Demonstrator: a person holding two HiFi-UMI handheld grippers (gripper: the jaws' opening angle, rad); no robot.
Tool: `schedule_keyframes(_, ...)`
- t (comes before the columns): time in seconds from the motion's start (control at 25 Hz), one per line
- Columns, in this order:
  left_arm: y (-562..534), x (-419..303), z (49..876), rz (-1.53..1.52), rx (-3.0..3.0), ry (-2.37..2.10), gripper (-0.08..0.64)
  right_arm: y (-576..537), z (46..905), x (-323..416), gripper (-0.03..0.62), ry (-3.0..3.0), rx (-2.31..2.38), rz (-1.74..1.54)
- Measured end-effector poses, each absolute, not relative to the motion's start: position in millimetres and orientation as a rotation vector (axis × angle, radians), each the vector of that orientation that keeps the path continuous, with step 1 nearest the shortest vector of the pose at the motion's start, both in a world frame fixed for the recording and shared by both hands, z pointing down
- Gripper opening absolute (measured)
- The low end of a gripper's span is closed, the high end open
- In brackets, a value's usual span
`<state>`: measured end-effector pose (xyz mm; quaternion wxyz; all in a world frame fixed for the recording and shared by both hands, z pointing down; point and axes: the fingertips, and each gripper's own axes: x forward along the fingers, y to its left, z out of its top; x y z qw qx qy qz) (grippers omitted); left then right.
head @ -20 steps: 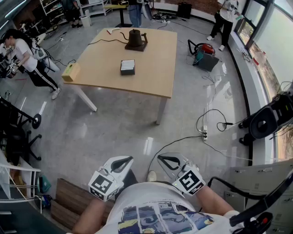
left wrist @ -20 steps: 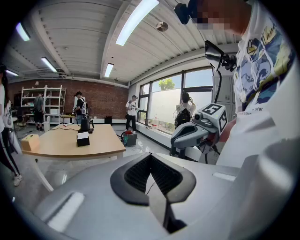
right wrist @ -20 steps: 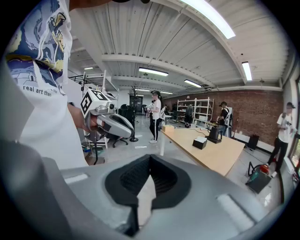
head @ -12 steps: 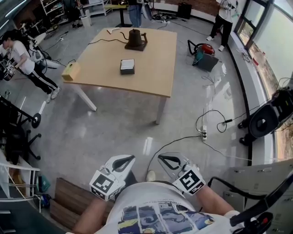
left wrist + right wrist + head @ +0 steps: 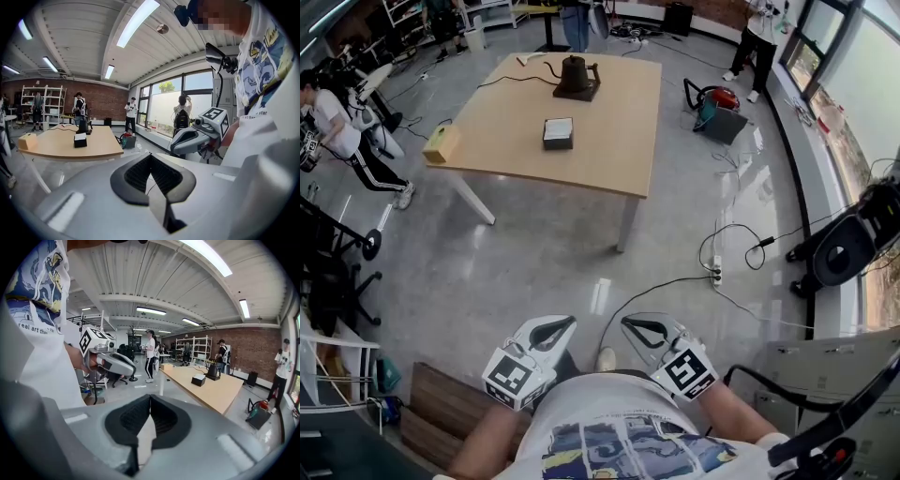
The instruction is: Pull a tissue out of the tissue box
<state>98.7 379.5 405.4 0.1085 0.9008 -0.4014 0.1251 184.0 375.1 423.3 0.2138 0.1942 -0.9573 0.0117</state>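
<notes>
Head view: the left claw (image 5: 565,324) and right claw (image 5: 628,322) are tucked close to the person's body, over the floor. The tissue box (image 5: 559,133) sits on the surface (image 5: 609,141), well apart from both.

Left gripper view: the left claw (image 5: 150,156) is pinched together, nothing in it, with the tissue box (image 5: 80,139) far off.

Right gripper view: the right claw (image 5: 149,398) is closed and empty, with the tissue box (image 5: 198,380) distant on the surface.
</notes>
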Motion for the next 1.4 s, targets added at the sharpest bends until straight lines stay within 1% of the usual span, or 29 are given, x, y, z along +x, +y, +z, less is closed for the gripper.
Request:
schedule_keyframes(0.52, 351.4, 100.1, 406.4, 0.392, 2.627, -1.196, 0.006, 344.7, 427.8, 178.6, 0.005, -2.671, 0.5, 0.045)
schedule_keyframes(0.76, 328.9, 82.6, 404.9, 0.36, 2.592, -1.229, 0.006, 320.5, 433.8, 163.8, 0.005, -2.659, 0.474, 0.059)
schedule_keyframes(1.0, 295.7, 69.3, 405.9, 0.356, 2.641, -1.137, 0.006, 291.7, 434.6, 149.0, 0.005, -2.63, 0.54, 0.065)
schedule_keyframes(1.4, 212.3, 10.7, 391.1, 0.311, 2.716, -1.03, 0.006, 211.9, 423.7, 81.6, 0.005, -2.593, 0.633, 0.057)
